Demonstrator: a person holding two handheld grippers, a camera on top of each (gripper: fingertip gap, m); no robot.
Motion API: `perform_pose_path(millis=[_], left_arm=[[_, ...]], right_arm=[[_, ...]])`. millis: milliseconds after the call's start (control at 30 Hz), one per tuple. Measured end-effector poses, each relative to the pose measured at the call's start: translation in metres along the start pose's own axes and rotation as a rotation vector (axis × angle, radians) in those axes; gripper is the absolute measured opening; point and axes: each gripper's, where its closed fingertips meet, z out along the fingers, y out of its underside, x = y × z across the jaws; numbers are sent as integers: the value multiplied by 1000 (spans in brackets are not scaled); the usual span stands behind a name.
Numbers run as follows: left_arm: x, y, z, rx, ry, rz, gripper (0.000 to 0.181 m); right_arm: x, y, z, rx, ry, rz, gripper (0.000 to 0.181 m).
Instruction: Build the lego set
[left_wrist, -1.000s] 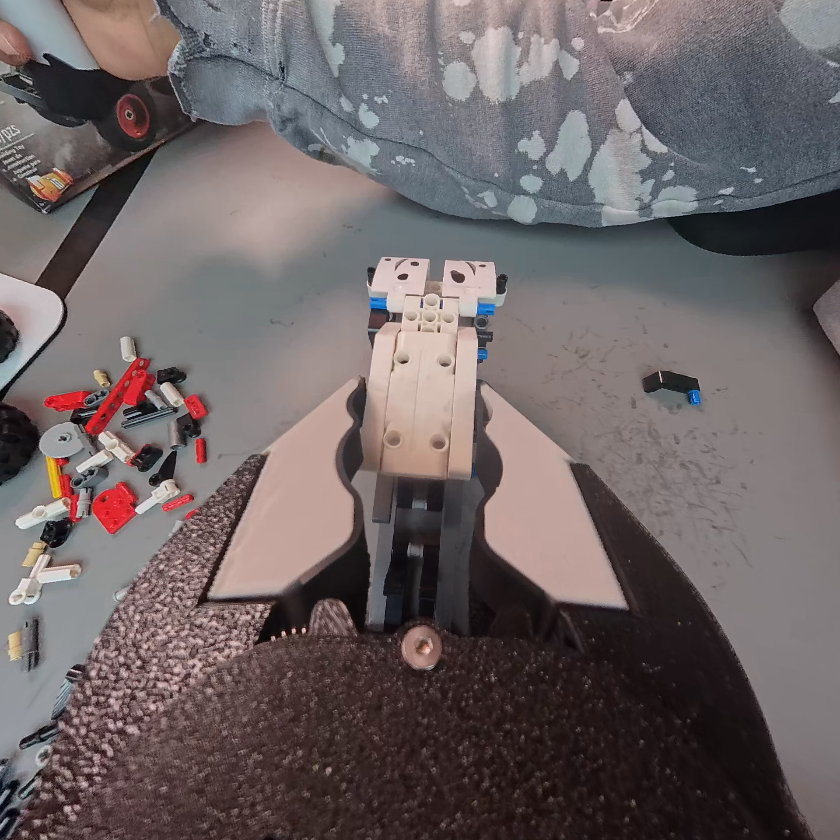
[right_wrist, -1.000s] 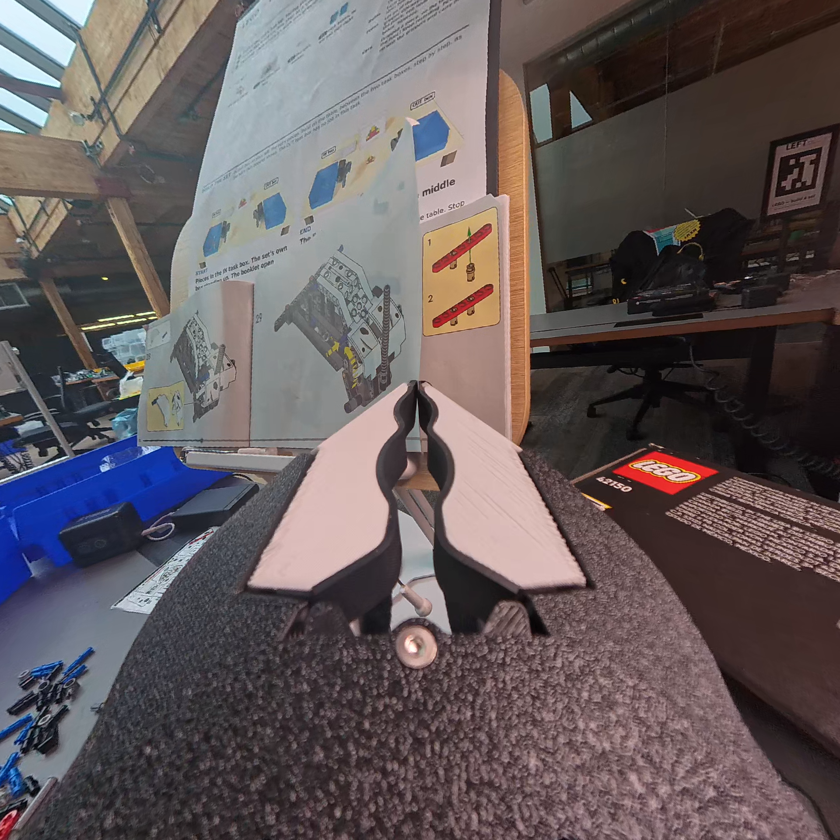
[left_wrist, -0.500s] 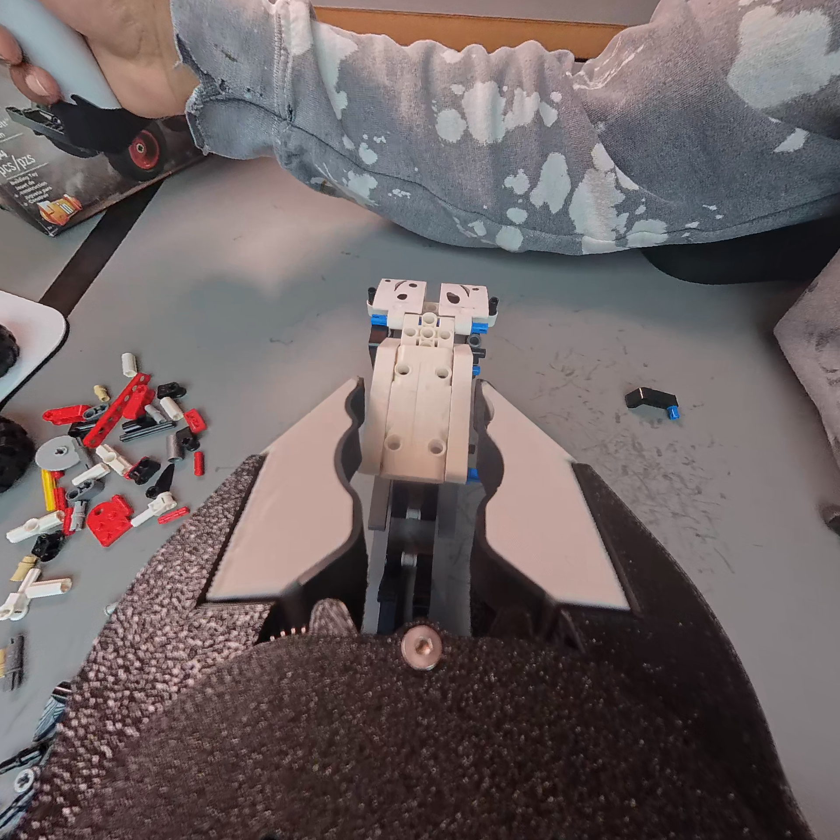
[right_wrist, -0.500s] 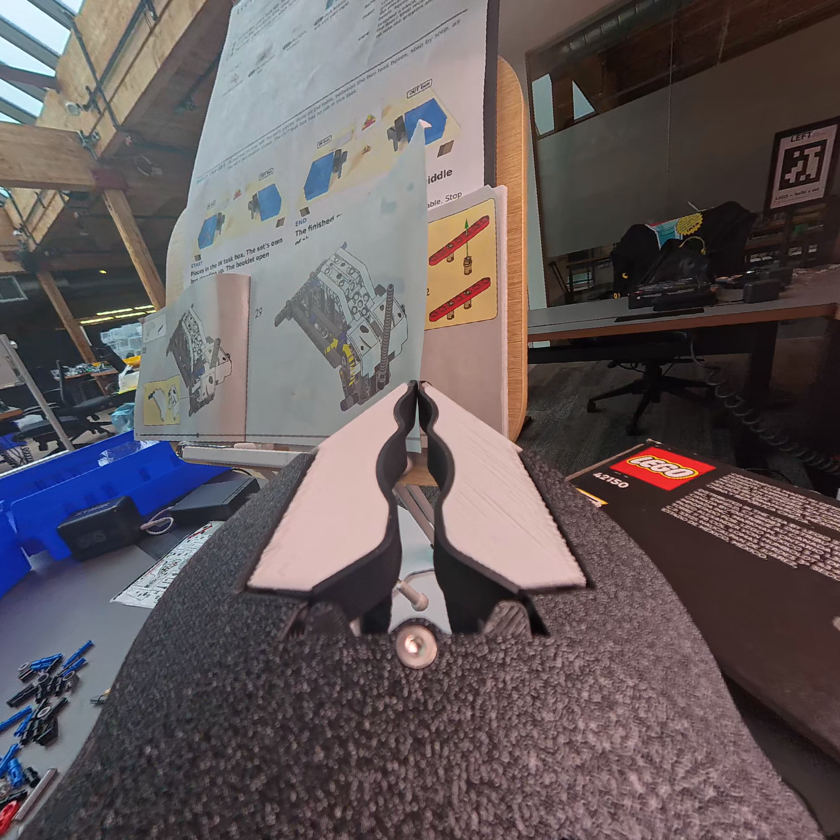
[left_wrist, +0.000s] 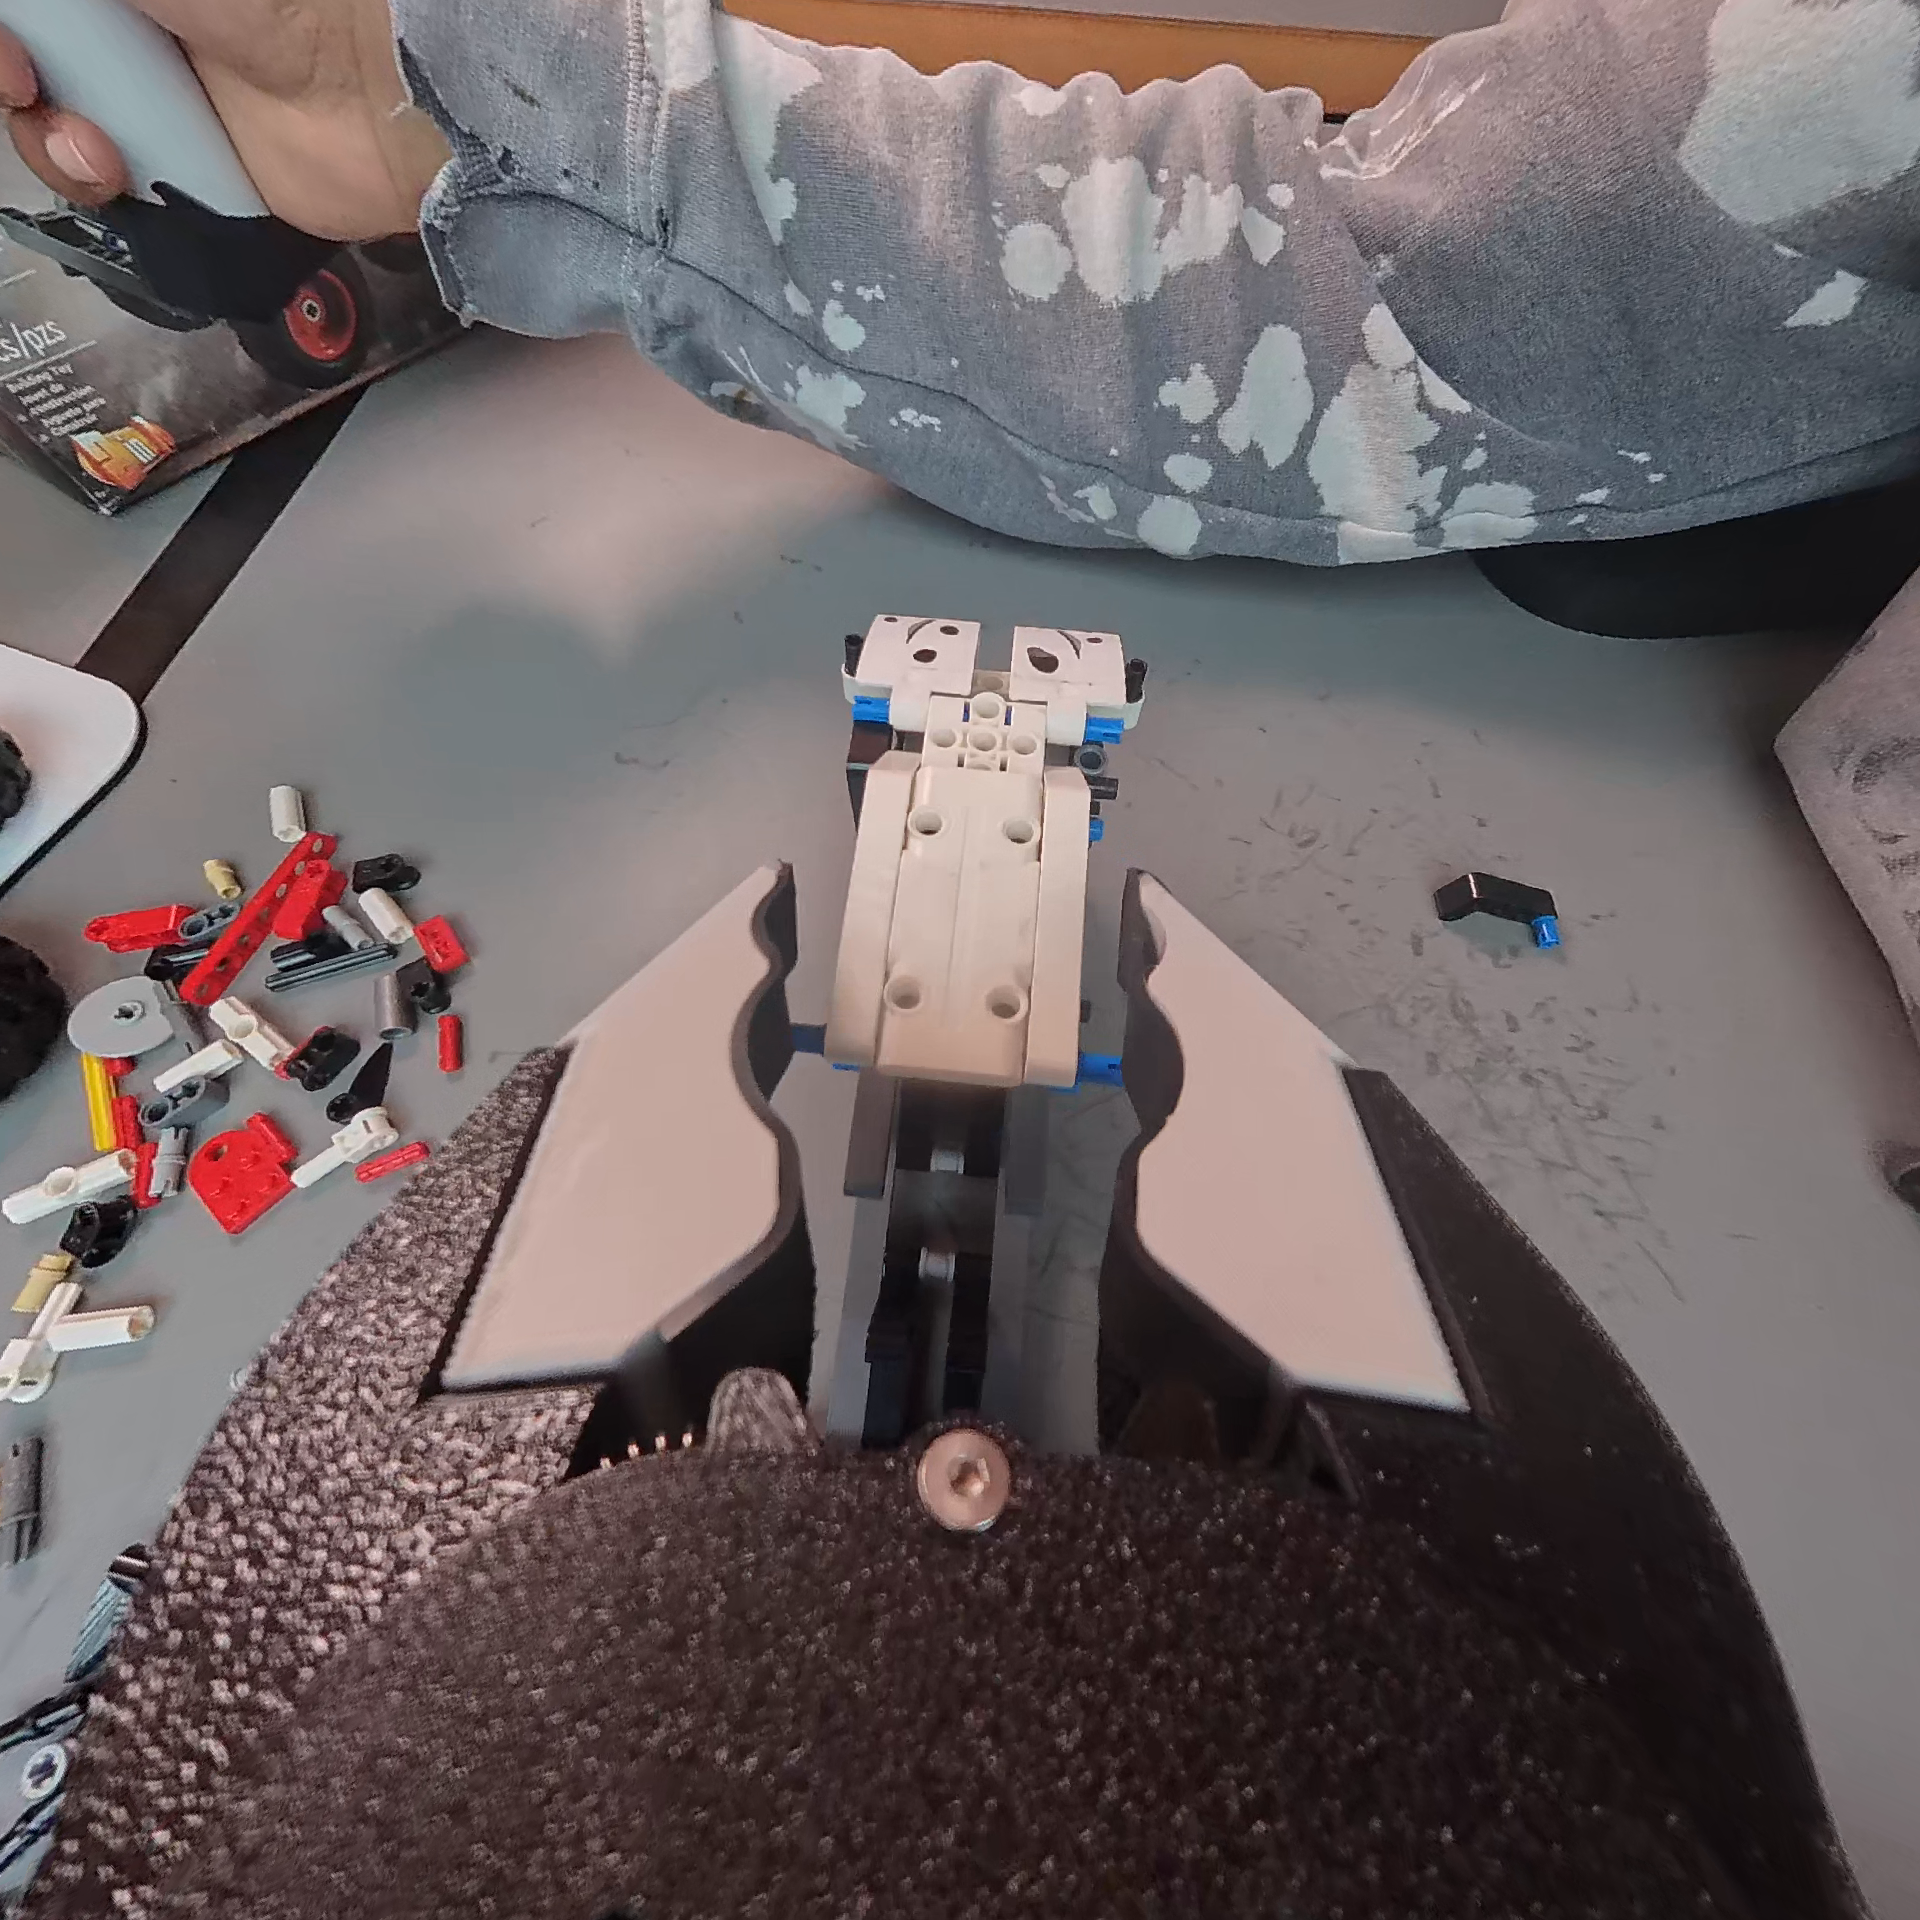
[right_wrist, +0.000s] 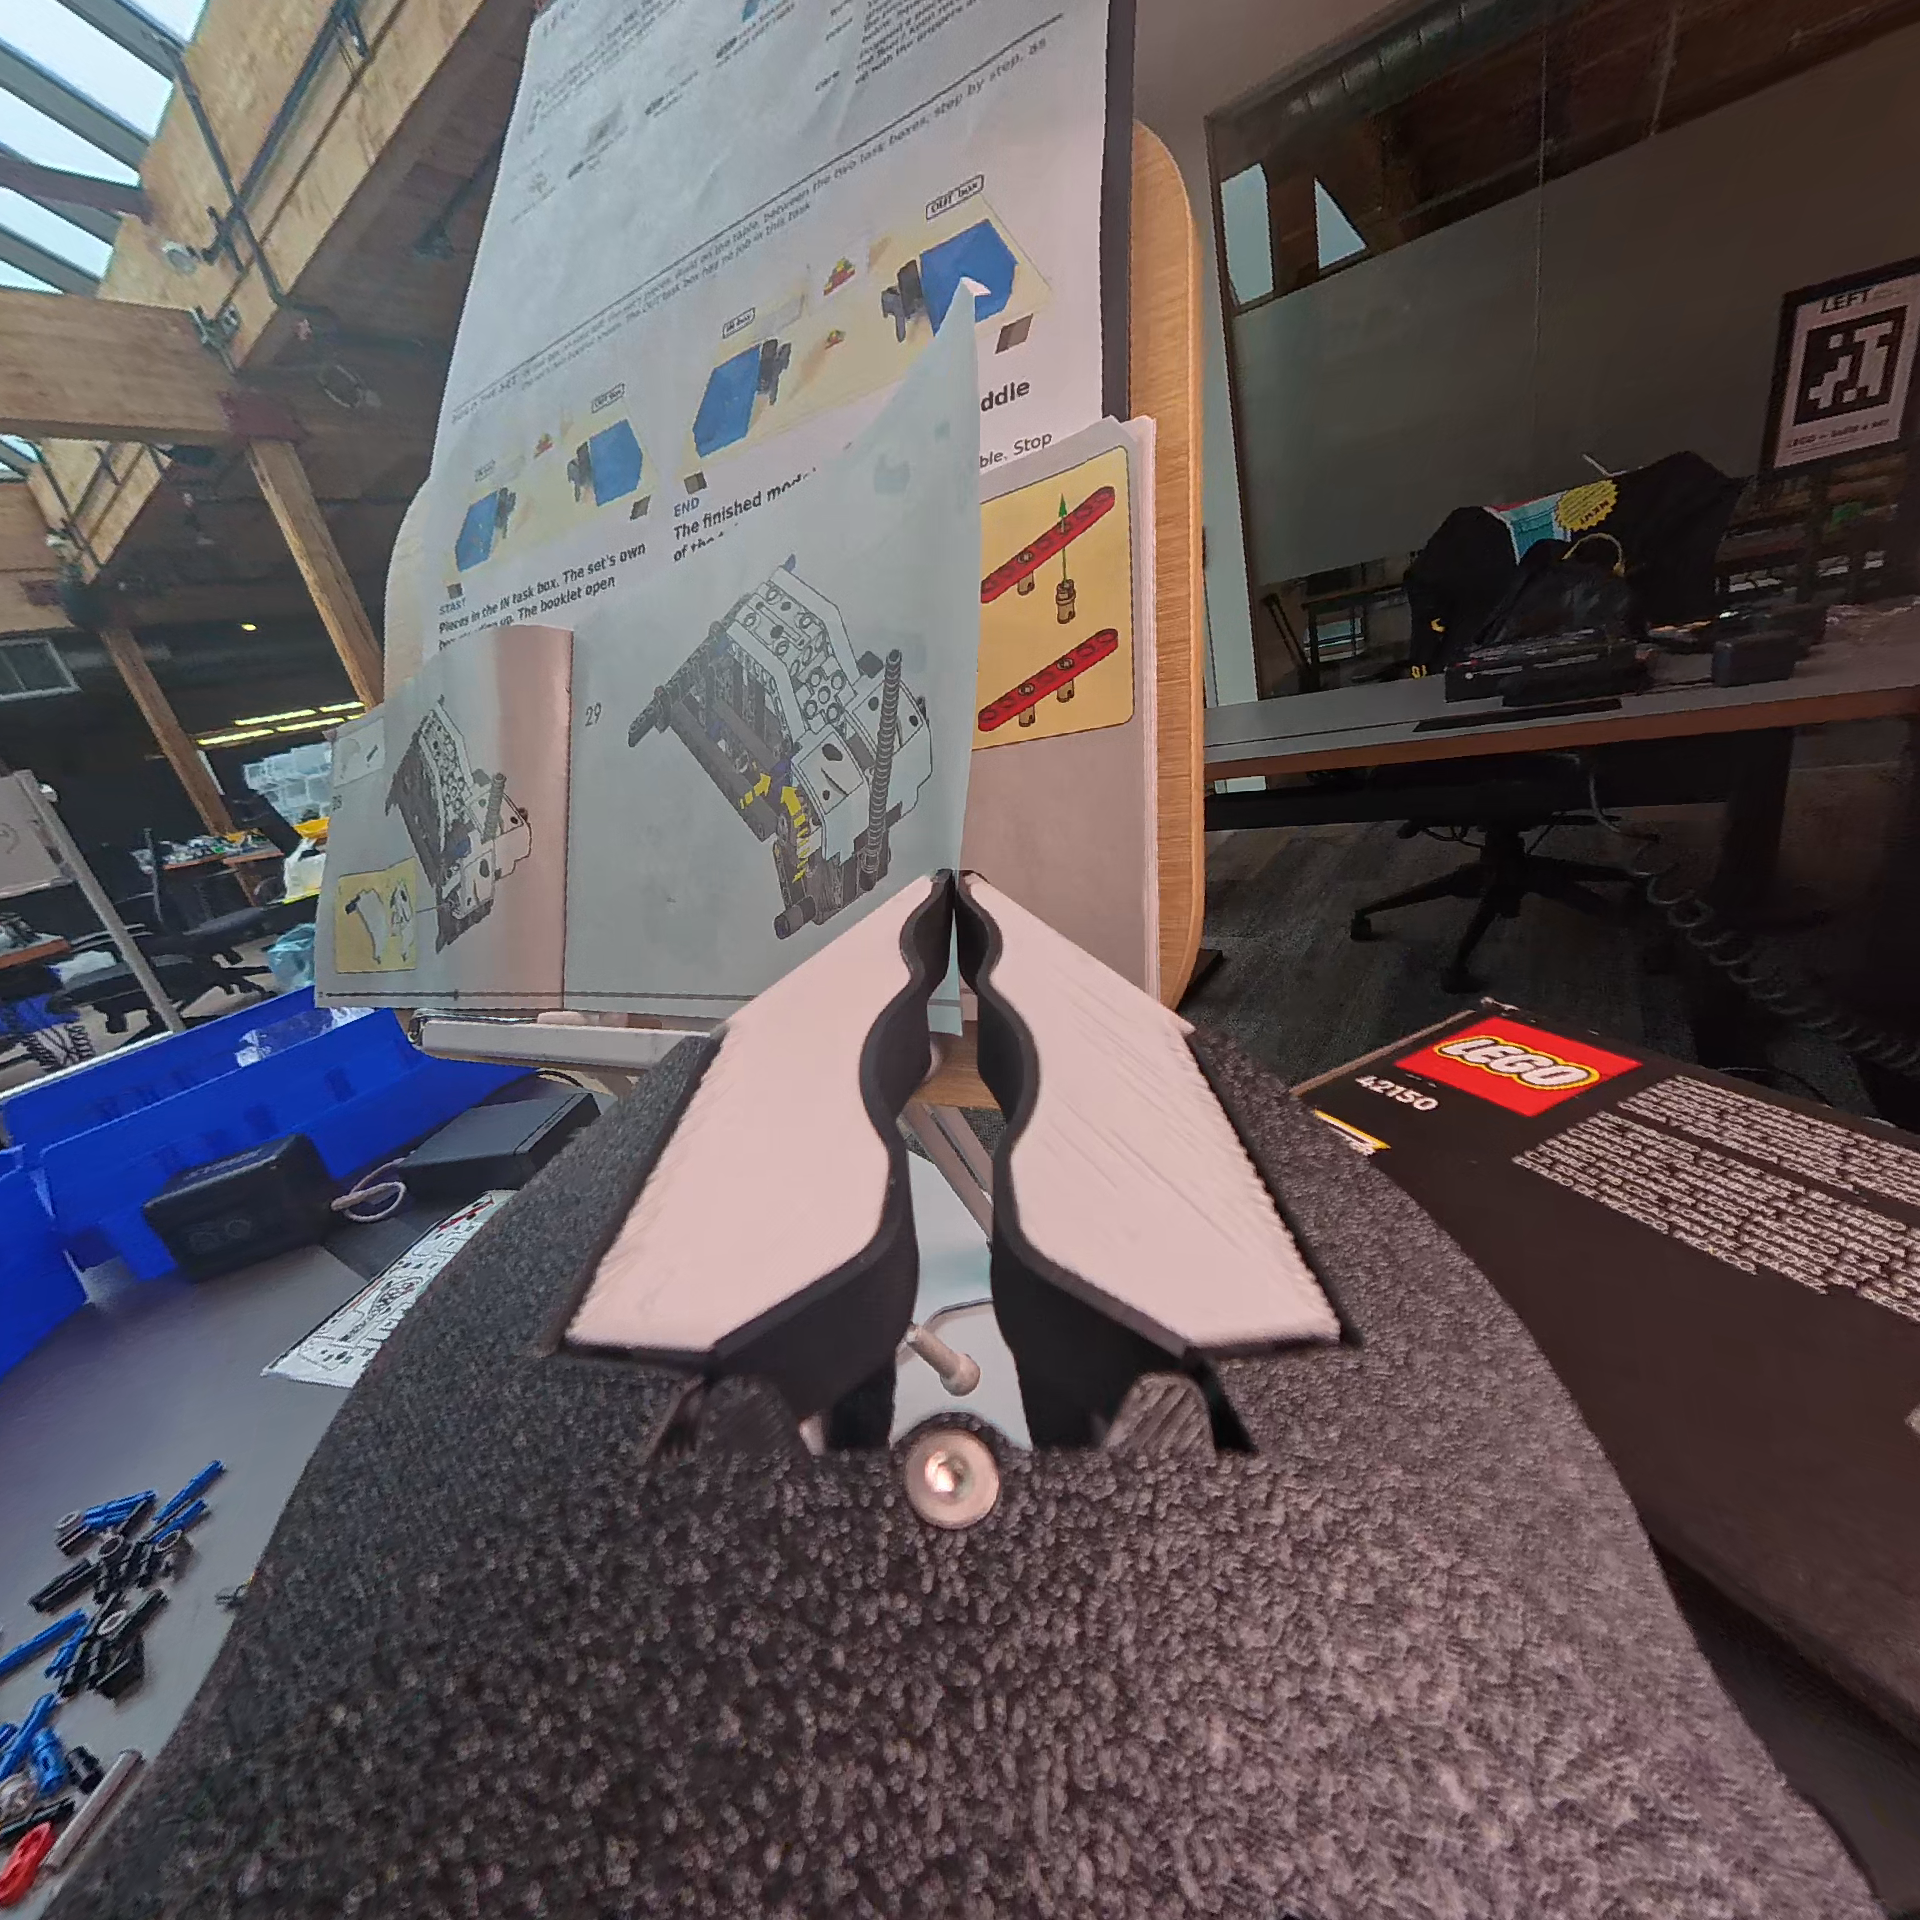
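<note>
Jaws of left gripper (left_wrist: 961, 904) spread apart, flanking but clear of white lego model (left_wrist: 961, 914) resting on grey bench (left_wrist: 623, 644); loose parts (left_wrist: 239, 1049) lying left, black elbow piece (left_wrist: 1491, 902) right. Right gripper (right_wrist: 954, 883) pinched on instruction booklet page (right_wrist: 790, 748); best turned slowly, without tearing, before choosing next part.

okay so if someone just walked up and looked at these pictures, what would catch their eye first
Likely the white lego model standing on the grey table between the open left gripper fingers. Then the scatter of red, white and black loose pieces to its left, and the right gripper pinching the instruction booklet page.
</note>
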Motion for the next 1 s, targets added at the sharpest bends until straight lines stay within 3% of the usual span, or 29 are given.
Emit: perform_pose_path(millis=[267,1000], left_arm=[[-1,7,3,-35,-7,9,47],[-12,6,4,1,-52,-42,47]], right_arm=[[0,0,0,3,-4,3,0],[-3,-4,-1,18,-16,8,0]])
